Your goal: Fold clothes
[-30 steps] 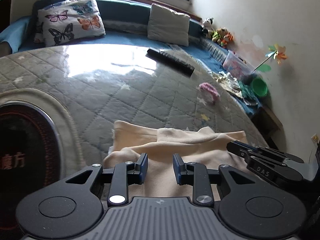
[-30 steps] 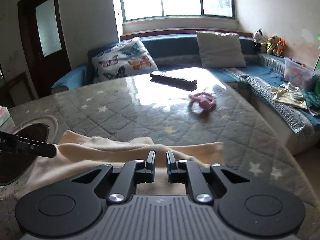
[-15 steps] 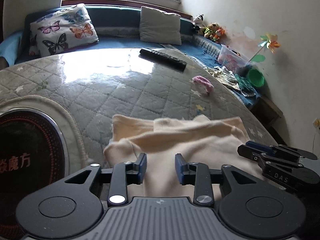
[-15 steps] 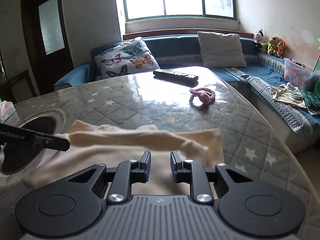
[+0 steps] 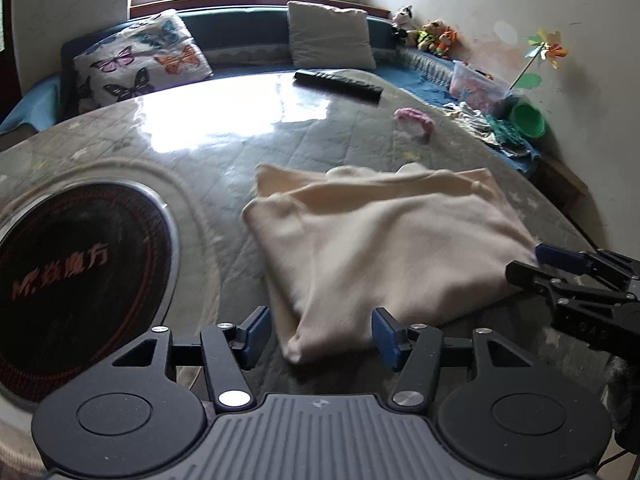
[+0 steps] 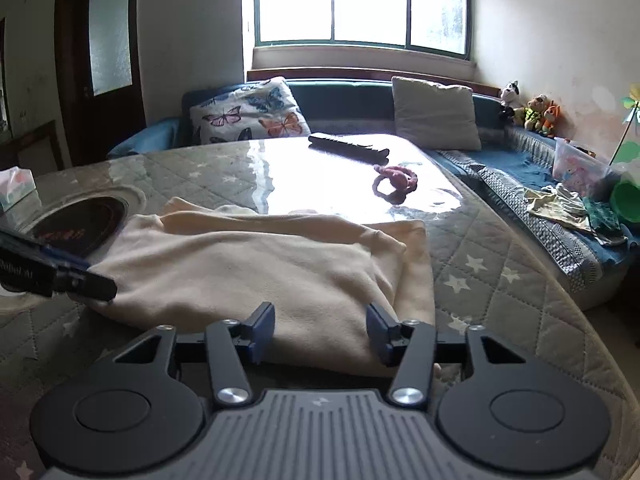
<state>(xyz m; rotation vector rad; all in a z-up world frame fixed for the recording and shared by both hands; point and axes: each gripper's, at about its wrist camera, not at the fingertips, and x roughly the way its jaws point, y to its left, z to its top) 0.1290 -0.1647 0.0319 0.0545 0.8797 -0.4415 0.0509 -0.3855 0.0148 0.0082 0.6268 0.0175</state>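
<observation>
Cream garment (image 5: 384,240) folded on quilted table (image 5: 320,136), both grippers' fingers (image 5: 256,330) (image 6: 262,326) spread wide, holding nothing, at its near edge.

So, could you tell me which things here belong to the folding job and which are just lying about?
Job:
cream garment, folded on the quilted table
left gripper, open
right gripper, open

Lying about:
remote control
pink toy
butterfly pillow
tissue box
green bowl

A home, likely a living room — cushioned window bench (image 6: 460,160), butterfly pillow (image 6: 248,114), stuffed toys (image 6: 530,110).
</observation>
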